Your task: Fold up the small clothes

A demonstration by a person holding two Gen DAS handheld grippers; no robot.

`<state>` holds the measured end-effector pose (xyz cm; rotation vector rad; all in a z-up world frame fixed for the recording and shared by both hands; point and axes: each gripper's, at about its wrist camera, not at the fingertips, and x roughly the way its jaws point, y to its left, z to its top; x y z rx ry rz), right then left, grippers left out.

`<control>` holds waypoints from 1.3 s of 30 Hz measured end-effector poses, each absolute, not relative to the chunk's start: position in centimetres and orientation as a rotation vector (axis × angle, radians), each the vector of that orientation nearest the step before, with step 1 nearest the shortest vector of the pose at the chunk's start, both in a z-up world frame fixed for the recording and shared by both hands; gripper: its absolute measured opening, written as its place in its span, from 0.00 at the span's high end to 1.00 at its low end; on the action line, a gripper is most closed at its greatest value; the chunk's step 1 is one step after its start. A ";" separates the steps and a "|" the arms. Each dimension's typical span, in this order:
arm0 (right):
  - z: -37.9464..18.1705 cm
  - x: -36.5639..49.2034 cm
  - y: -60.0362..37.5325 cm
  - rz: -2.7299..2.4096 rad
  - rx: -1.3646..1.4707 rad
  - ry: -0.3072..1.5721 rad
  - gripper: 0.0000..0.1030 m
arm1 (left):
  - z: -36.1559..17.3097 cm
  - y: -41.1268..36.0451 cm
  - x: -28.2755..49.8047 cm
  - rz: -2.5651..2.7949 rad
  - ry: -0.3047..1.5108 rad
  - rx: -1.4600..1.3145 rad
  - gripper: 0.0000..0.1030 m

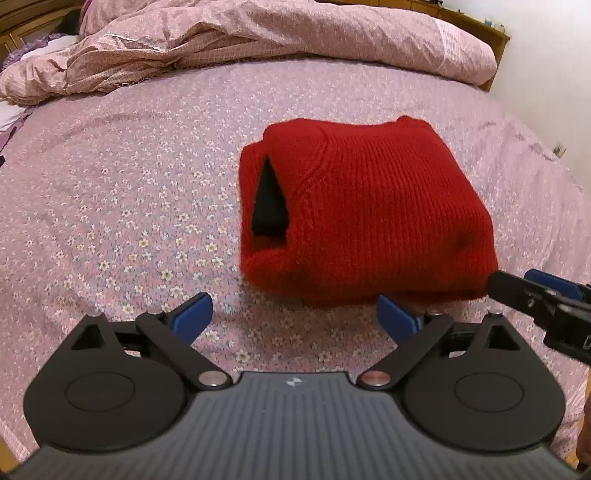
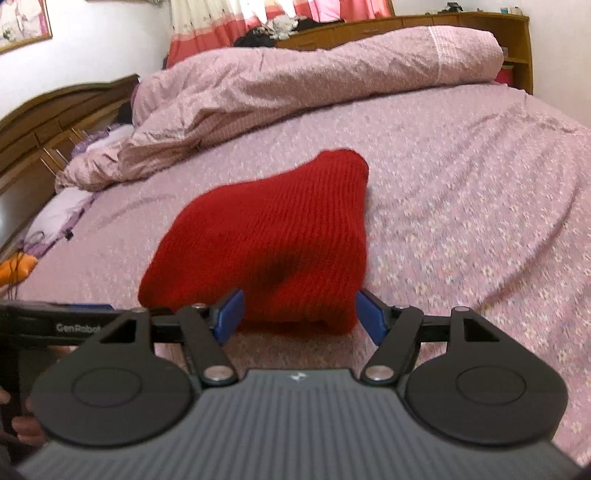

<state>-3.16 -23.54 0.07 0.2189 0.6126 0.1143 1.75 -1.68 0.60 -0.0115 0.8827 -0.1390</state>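
We judge the fold itself as good as done: the red knitted sweater [image 1: 365, 206] lies as a compact, thick bundle on the bed sheet [image 1: 110, 206], right of centre in the left wrist view, with a dark triangular opening [image 1: 269, 199] showing at its left end, probably the inside of the neck

Left tongs [image 1: 293, 319]: blue pads wide apart, nothing between them; the right-hand pad sits just at the near lower edge of the bundle, and we cannot tell whether it touches the knit. Right tongs [image 2: 299, 314]: pads apart, standing to either side of the near end of the sweater; the knit between them looks unpinched, so we read them as released rather than clamped. The right wrist view is somewhat blurred, so contact at the pads stays uncertain

Step in hand, as we judge it: letting go after the last fold. Next move would call for drawing both tongs clear without dragging the near edge, since the knit is soft and bulky and a snagged pad could pull the top layer open. If the bundle is meant to be squared up or set aside, a low grip on all layers at once would be needed

Surface: a wide bed with a pink floral sheet, lightly creased. A rumpled pink duvet [image 2: 314, 81] is heaped at the far side. Room: wooden headboard [image 2: 55, 122] at left, wooden shelving [image 2: 517, 40] behind, red and white curtains [image 2: 258, 18], a white wall
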 end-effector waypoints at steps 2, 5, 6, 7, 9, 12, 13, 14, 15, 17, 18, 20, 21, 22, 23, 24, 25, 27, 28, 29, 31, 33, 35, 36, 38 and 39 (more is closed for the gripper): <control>-0.2 -3.5 -23.4 0.113 0.206 0.614 0.33 | 0.4 -1.8 1.7 -0.140 0.891 -0.010 0.04; -0.6 -3.8 -23.1 0.107 0.197 0.624 0.33 | 0.1 -2.1 1.7 -0.139 0.908 -0.009 0.04; -0.7 -3.8 -23.0 0.105 0.195 0.628 0.33 | 0.0 -2.1 1.7 -0.137 0.914 -0.005 0.04; -0.8 -3.8 -23.0 0.100 0.192 0.633 0.33 | -0.1 -2.3 1.7 -0.136 0.920 0.000 0.04; -1.0 -3.7 -22.9 0.089 0.187 0.641 0.33 | -0.4 -2.5 1.6 -0.136 0.929 0.010 0.04; -1.4 -3.7 -22.8 0.078 0.184 0.651 0.33 | -0.7 -2.6 1.8 -0.135 0.938 0.019 0.04; -1.5 -3.6 -22.7 0.076 0.185 0.655 0.33 | -0.8 -2.7 1.8 -0.134 0.941 0.020 0.04; -1.6 -3.6 -22.8 0.074 0.187 0.660 0.33 | -0.8 -2.7 1.9 -0.134 0.944 0.021 0.04; -1.7 -3.5 -22.8 0.072 0.190 0.665 0.33 | -0.9 -2.8 2.0 -0.134 0.949 0.023 0.04; -2.0 -3.4 -22.9 0.065 0.197 0.675 0.33 | -1.1 -2.9 2.1 -0.132 0.956 0.026 0.04; -2.1 -3.3 -22.9 0.062 0.200 0.679 0.33 | -1.1 -2.9 2.1 -0.131 0.960 0.026 0.04; -2.2 -3.2 -23.0 0.058 0.203 0.688 0.33 | -1.3 -2.9 2.2 -0.128 0.965 0.027 0.04; -2.3 -3.2 -23.0 0.056 0.204 0.692 0.33 | -1.3 -2.9 2.3 -0.128 0.966 0.027 0.04; -2.4 -3.1 -22.9 0.055 0.205 0.695 0.33 | -1.3 -2.9 2.3 -0.128 0.968 0.026 0.04; -2.4 -3.1 -22.9 0.056 0.206 0.697 0.33 | -1.3 -2.8 2.3 -0.128 0.970 0.026 0.04; -2.5 -3.1 -22.9 0.057 0.207 0.700 0.33 | -1.4 -2.9 2.3 -0.128 0.972 0.026 0.04; -2.5 -3.0 -22.9 0.057 0.207 0.702 0.33 | -1.4 -2.9 2.3 -0.129 0.973 0.027 0.04; -2.6 -3.1 -22.9 0.056 0.208 0.704 0.33 | -1.5 -2.9 2.3 -0.129 0.975 0.027 0.04; -2.6 -3.1 -22.9 0.056 0.209 0.705 0.33 | -1.5 -2.9 2.3 -0.129 0.975 0.027 0.04; -2.6 -3.1 -22.9 0.055 0.209 0.706 0.33 | -1.5 -2.9 2.3 -0.129 0.976 0.027 0.04; -2.6 -3.0 -22.9 0.054 0.211 0.708 0.33 | -1.5 -2.9 2.3 -0.128 0.975 0.027 0.04; -2.6 -3.0 -22.9 0.053 0.213 0.711 0.33 | -1.5 -2.9 2.3 -0.129 0.975 0.027 0.04; -2.7 -3.0 -22.9 0.052 0.215 0.713 0.33 | -1.5 -2.9 2.3 -0.129 0.975 0.028 0.04; -2.7 -3.0 -22.9 0.052 0.215 0.713 0.33 | -1.5 -2.9 2.3 -0.129 0.974 0.028 0.04; -2.7 -3.0 -22.9 0.053 0.215 0.713 0.33 | -1.5 -2.9 2.3 -0.129 0.975 0.028 0.04; -2.7 -3.0 -22.9 0.053 0.215 0.713 0.33 | -1.5 -2.9 2.3 -0.129 0.975 0.028 0.04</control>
